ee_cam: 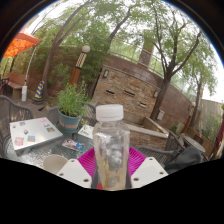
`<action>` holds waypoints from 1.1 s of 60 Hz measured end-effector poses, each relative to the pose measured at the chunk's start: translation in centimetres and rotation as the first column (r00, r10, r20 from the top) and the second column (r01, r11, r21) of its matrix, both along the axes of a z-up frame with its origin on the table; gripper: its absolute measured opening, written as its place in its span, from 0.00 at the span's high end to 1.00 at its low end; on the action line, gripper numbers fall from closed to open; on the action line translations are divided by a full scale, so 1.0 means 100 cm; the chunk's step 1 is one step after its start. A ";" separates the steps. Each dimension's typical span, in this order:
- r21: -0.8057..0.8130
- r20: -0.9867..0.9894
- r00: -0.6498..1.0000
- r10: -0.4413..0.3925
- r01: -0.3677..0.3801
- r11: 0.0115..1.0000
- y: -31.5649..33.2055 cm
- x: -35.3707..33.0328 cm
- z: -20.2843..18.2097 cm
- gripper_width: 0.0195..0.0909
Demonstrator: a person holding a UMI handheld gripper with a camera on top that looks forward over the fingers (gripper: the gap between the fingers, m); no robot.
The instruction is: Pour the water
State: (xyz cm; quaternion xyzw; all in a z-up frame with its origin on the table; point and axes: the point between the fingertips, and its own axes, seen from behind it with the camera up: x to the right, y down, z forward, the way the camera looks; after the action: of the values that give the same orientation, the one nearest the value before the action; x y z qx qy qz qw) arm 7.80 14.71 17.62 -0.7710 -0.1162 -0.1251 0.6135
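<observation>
Two white fingers (75, 172) are seen nearest the camera, with a clear plastic bottle (110, 148) standing upright between them. Magenta pads (88, 160) on the inner faces are pressed against the bottle's sides, so the gripper (110, 172) is closed on it. The bottle is capped in white (110, 113) and has a ribbed, transparent body; whether water is held inside cannot be told.

Beyond the fingers, a glass-topped table (30, 150) is seen. On its left part a white tray-like board (36, 130) with small coloured marks is laid. Just left of the bottle and farther off, a blue pot (69, 119) is set, and a bushy green plant (71, 98) is held in it. A small box-like item (74, 144) lies near the pot's base, too small to be identified.

Farther away, a stone structure (130, 92) is seen behind the bottle. Trees (160, 35) are spread across the far background. An orange parasol (20, 44) is seen at the far left, with a slim post (78, 62) bearing a lantern-like top to its right. Part of a chair frame (190, 150) is visible at the right.
</observation>
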 end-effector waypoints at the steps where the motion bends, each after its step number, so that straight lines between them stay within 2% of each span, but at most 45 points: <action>1: -0.014 -0.030 1.000 0.006 -0.007 1.000 0.003 0.003 -0.003 0.73; 3: -0.022 -0.095 0.995 0.009 -0.011 1.000 0.005 0.011 -0.012 0.73; 4: -0.007 -0.135 0.991 0.008 -0.009 1.000 0.003 0.011 -0.032 0.73; 10: -0.030 -0.333 0.943 0.014 -0.025 0.999 0.005 0.015 -0.082 0.73; 14: -0.031 -0.376 0.926 0.033 -0.049 0.998 -0.001 0.025 -0.081 0.73; 18: -0.029 -0.373 0.926 0.053 -0.068 0.997 -0.005 0.025 -0.102 0.70; 23: 0.075 -0.364 0.926 0.102 -0.080 0.994 -0.003 0.023 -0.094 0.70; 32: 0.079 -0.365 0.925 0.107 -0.084 0.993 0.000 0.024 -0.095 0.69; 39: 0.043 -0.374 0.921 0.110 -0.101 0.994 -0.003 0.021 -0.096 0.54; 40: 0.024 -0.379 0.919 0.107 -0.106 0.994 -0.003 0.021 -0.099 0.48; 44: -0.099 -0.408 0.910 0.074 -0.125 0.987 -0.014 0.017 -0.117 0.17; 46: -0.138 -0.420 0.905 0.063 -0.132 0.982 -0.020 0.016 -0.118 0.08; 58: -0.184 -0.397 0.917 -0.028 -0.050 0.982 -0.072 0.033 -0.088 0.10; 66: -0.197 -0.360 0.930 -0.066 -0.007 0.980 -0.126 0.027 -0.052 0.10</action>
State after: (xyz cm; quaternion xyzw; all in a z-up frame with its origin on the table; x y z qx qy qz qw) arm 10.46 2.08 12.39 -0.8388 -0.0001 0.0230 0.5439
